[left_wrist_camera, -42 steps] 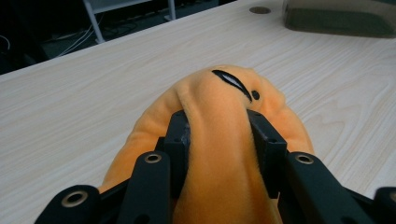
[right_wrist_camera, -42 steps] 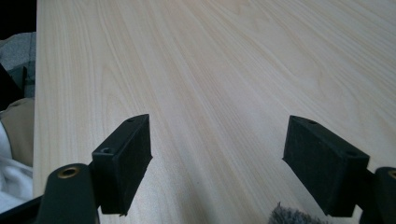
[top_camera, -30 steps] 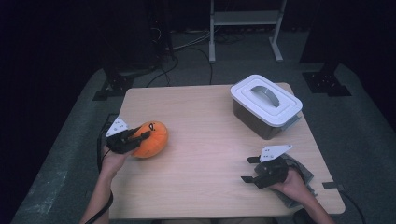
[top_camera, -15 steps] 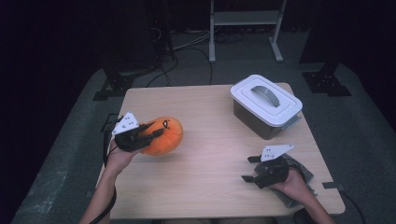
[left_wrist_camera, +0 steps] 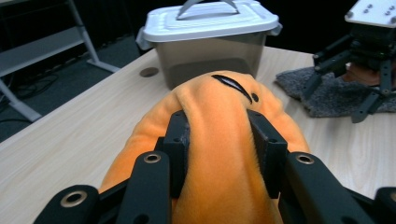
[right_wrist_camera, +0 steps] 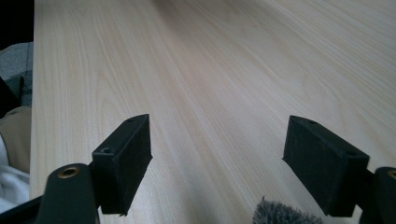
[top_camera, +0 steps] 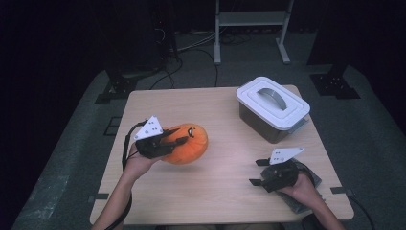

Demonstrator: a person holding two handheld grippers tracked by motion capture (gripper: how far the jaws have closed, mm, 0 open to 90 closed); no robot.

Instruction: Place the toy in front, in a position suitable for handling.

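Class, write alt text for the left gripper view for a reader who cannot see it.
Two black jaws pinch an orange plush toy over a pale wooden table. Behind it stands a lidded grey bin; at right, the other gripper rests on a grey cloth.

No readable text, label or number anywhere.

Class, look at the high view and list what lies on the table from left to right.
left gripper → orange plush pumpkin → lidded plastic box → right gripper resting on a grey cloth.
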